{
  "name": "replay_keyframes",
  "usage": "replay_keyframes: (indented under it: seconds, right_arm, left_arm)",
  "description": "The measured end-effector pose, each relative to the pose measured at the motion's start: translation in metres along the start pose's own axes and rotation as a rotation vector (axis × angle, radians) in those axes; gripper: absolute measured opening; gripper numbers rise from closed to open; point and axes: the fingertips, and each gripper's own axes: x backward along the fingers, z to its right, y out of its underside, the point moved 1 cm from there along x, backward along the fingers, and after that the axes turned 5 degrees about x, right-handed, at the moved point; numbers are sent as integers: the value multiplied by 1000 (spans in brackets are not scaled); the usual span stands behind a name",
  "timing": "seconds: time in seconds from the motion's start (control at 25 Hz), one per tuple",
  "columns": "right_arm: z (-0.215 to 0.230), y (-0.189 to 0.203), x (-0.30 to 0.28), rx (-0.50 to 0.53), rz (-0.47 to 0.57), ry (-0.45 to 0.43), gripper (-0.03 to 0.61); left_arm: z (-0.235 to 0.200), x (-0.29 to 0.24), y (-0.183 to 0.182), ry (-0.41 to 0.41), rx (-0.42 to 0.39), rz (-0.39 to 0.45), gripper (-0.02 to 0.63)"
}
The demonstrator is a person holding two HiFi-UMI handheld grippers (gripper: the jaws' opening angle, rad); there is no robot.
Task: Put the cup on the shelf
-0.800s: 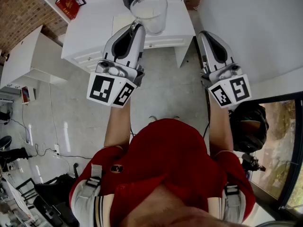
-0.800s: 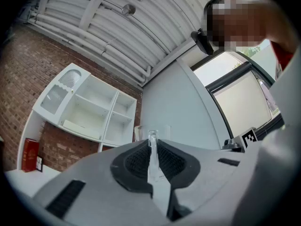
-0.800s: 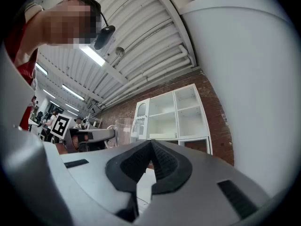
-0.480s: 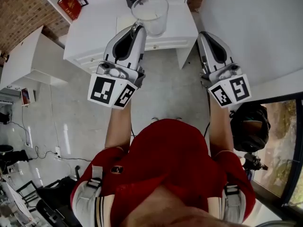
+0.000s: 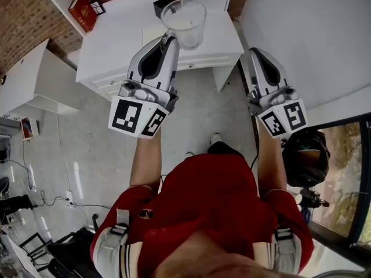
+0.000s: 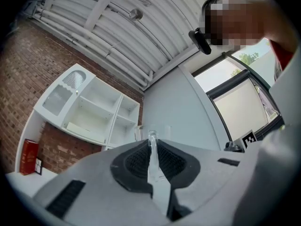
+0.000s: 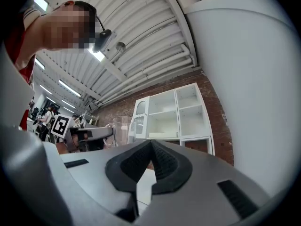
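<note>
**Carrying stage, from the head view and both gripper views.** The left tongs (image 5: pixel 168 37) pinch the near wall of a clear cup (image 5: pixel 184 17) at its rim. The cup hangs upright in the air above the white bench (image 5: pixel 113 36). It is not on the shelf (image 6: pixel 89 108), which stands against the brick wall ahead with its compartments open. The right tongs (image 5: pixel 255 55) are pressed together on nothing and ride alongside, apart from the cup.

**Judgement:** the cup appears to be in transit toward the shelf. A grip on one wall alone leaves the cup free to pivot, so it is best carried level and slowly. It should enter a compartment with its base clearing the board's front edge, be set down flat, and only then be released. The right tongs are best held clear of the opening.
</note>
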Motion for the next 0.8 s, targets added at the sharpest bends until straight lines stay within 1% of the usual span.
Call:
replay_keyframes:
  seconds: [0.2, 0.36, 0.52, 0.8]
  right_arm:
    - [18, 10, -19, -8, 16, -11, -3]
    - [54, 25, -42, -23, 41, -19, -3]
    - [110, 45, -70, -40, 76, -34, -3]
    - [236, 76, -130, -34, 103, -64, -3]
  left_arm:
    - [-16, -19, 2, -9, -15, 4, 34]
    - [-33, -52, 17, -28, -26, -8, 34]
    - [-52, -106, 38, -44, -43, -16, 34]
    - [-90, -241, 71, -82, -78, -9, 34]
